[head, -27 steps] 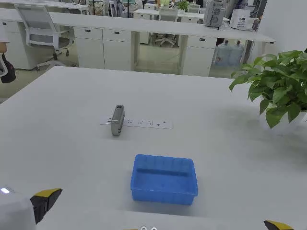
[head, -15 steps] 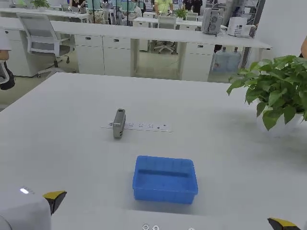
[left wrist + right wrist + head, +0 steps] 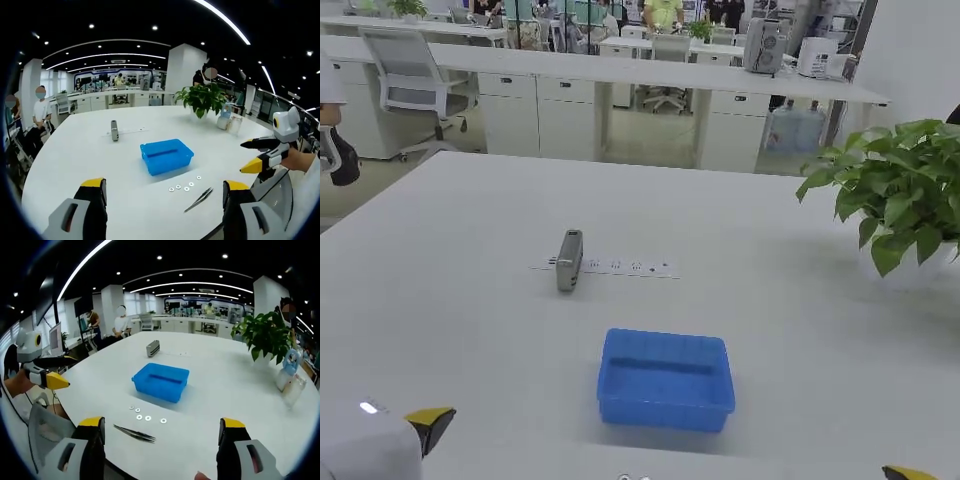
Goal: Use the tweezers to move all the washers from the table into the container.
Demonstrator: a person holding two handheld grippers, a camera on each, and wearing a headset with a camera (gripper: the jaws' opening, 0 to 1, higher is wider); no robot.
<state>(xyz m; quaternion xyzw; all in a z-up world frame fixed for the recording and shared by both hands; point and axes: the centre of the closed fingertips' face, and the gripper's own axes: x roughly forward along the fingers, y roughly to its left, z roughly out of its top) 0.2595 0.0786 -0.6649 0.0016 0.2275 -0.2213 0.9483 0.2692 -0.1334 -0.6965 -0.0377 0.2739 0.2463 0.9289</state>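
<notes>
We hold the left gripper and right gripper level above the table's near edge, jaws wide apart. The washers lie in a row between the tweezers and the blue container.

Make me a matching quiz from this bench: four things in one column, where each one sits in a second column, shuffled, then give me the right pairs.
Things
1. blue plastic container
2. thin metal tweezers
3. small metal washers
4. green leafy potted plant

Places
A. in a loose row on the white table, between the container and the tweezers
B. at the table's right side in the head view
C. mid-table, empty, nearer than the white power strip
D. lying flat, closest to the table's near edge

Pairs: 1-C, 2-D, 3-A, 4-B
</notes>
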